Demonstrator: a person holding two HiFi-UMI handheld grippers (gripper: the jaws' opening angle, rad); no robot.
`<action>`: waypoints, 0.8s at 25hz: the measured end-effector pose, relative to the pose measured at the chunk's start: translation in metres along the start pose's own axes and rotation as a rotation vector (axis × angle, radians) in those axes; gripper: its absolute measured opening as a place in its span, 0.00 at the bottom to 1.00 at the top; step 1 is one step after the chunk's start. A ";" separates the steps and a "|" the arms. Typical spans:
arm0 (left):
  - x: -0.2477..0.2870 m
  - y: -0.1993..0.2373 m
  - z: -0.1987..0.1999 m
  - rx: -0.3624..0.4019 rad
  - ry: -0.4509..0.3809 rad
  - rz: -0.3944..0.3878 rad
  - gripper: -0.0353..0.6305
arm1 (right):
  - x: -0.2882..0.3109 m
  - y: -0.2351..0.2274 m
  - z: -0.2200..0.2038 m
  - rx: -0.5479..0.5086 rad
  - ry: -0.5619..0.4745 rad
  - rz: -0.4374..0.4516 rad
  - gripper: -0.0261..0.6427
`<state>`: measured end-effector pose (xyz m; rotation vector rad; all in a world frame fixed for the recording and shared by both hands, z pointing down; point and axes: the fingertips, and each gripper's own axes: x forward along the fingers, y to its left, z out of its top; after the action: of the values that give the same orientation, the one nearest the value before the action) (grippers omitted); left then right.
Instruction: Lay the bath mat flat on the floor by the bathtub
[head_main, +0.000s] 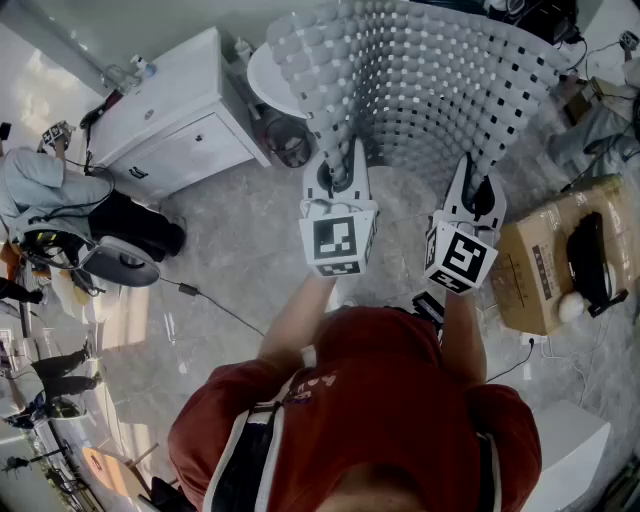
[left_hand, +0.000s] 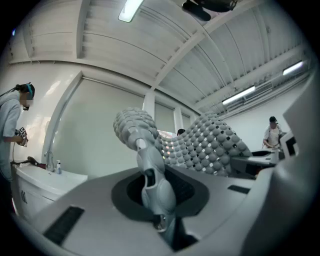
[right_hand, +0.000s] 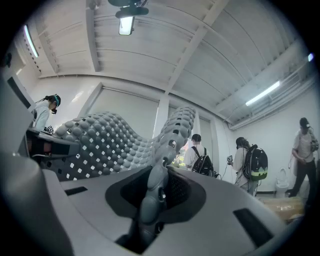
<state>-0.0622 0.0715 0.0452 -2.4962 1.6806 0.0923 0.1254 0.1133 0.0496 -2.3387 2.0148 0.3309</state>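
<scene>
The grey bath mat (head_main: 420, 80), bubbly and dotted with square holes, hangs spread in the air in front of me, above the marble floor. My left gripper (head_main: 342, 162) is shut on its near left edge and my right gripper (head_main: 478, 180) is shut on its near right edge. In the left gripper view a folded strip of the mat (left_hand: 150, 172) is pinched between the jaws of the left gripper (left_hand: 154, 192), and the rest billows off to the right. The right gripper view shows the mat (right_hand: 110, 140) rising from the jaws of the right gripper (right_hand: 152, 195) and spreading left.
A white cabinet (head_main: 170, 120) stands at the back left, with a white rounded fixture (head_main: 272, 80) and a dark bin (head_main: 290, 145) beside it. A cardboard box (head_main: 555, 260) sits at the right. A person (head_main: 60, 195) crouches at the left. A cable (head_main: 215, 303) crosses the floor.
</scene>
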 end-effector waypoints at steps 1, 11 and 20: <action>-0.004 -0.001 0.000 0.002 -0.001 -0.001 0.13 | -0.005 0.001 0.000 -0.001 0.000 0.000 0.14; -0.030 0.010 0.000 -0.007 -0.001 -0.004 0.13 | -0.028 0.017 0.004 -0.003 0.010 -0.003 0.14; -0.042 0.022 0.000 -0.006 0.000 -0.032 0.13 | -0.037 0.027 0.004 0.007 0.031 -0.034 0.15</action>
<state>-0.0984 0.1018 0.0485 -2.5266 1.6428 0.0940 0.0931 0.1454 0.0555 -2.3859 1.9836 0.2882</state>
